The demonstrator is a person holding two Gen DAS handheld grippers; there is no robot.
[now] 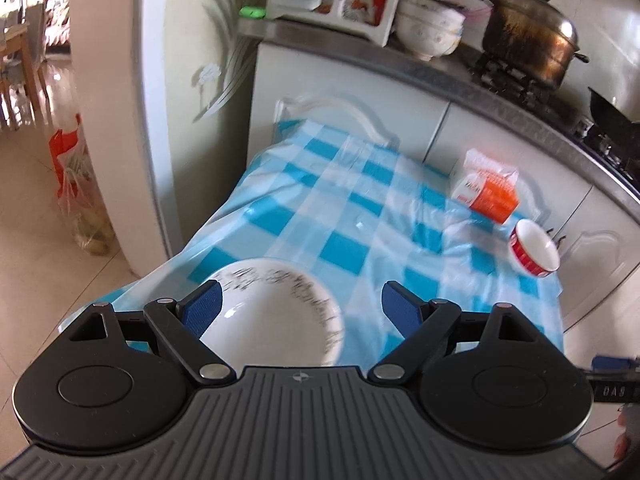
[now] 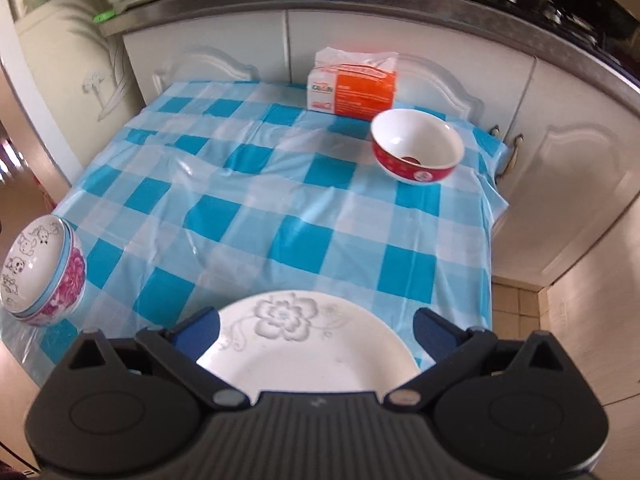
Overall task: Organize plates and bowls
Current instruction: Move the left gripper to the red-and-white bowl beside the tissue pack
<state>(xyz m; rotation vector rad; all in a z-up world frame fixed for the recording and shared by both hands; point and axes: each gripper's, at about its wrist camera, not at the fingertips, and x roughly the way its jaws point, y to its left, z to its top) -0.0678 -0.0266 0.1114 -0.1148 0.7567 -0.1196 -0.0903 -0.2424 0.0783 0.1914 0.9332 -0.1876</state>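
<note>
In the left wrist view, a white bowl with black drawings (image 1: pixel 276 312) sits at the near edge of the blue checked table (image 1: pixel 320 200). My left gripper (image 1: pixel 302 304) is open above it, the blue pads apart on either side. A red bowl (image 1: pixel 534 248) stands at the far right. In the right wrist view, my right gripper (image 2: pixel 316 330) is open over a white plate with a grey flower (image 2: pixel 308 344) at the near edge. The red bowl (image 2: pixel 416 152) stands at the back right. The drawn bowl, nested in a pink-flowered bowl (image 2: pixel 44 272), sits at the near left.
An orange and white tissue pack (image 2: pixel 352 88) lies at the back of the table (image 2: pixel 280 200), against white cabinets (image 2: pixel 560 120). The counter above holds bowls (image 1: pixel 430 28), a pot (image 1: pixel 528 36) and a stove. A white fridge (image 1: pixel 160 120) stands left of the table.
</note>
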